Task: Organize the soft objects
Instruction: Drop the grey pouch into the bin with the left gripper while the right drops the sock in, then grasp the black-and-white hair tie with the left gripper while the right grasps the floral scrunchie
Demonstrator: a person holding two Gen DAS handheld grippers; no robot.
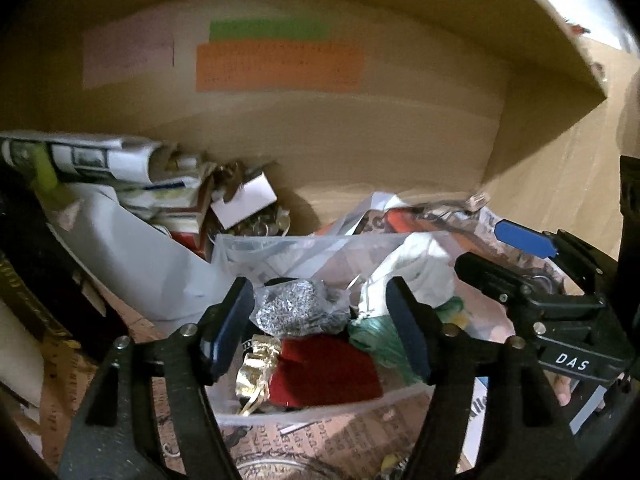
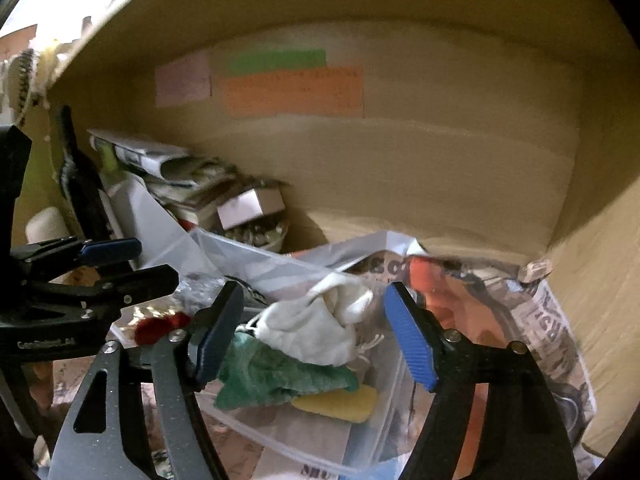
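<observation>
A clear plastic bin (image 1: 320, 408) holds soft things: a silver scrubber (image 1: 296, 308), a red felt piece (image 1: 324, 372), a gold ribbon (image 1: 256, 368), a green cloth (image 1: 380, 340) and a white cloth pouch (image 1: 416, 272). My left gripper (image 1: 320, 328) is open and empty above the bin. In the right wrist view the bin (image 2: 384, 420) shows the white pouch (image 2: 316, 328), green cloth (image 2: 276, 376) and a yellow sponge (image 2: 340, 400). My right gripper (image 2: 316, 336) is open around the pouch without holding it.
All sits inside a cardboard box (image 1: 360, 128) with coloured labels (image 1: 280, 66). Rolled papers (image 1: 88, 156), a small white box (image 1: 244, 200) and newspaper (image 2: 552, 332) crowd the floor. The right gripper (image 1: 520, 276) shows at right in the left view; the left gripper (image 2: 100, 272) shows at left in the right view.
</observation>
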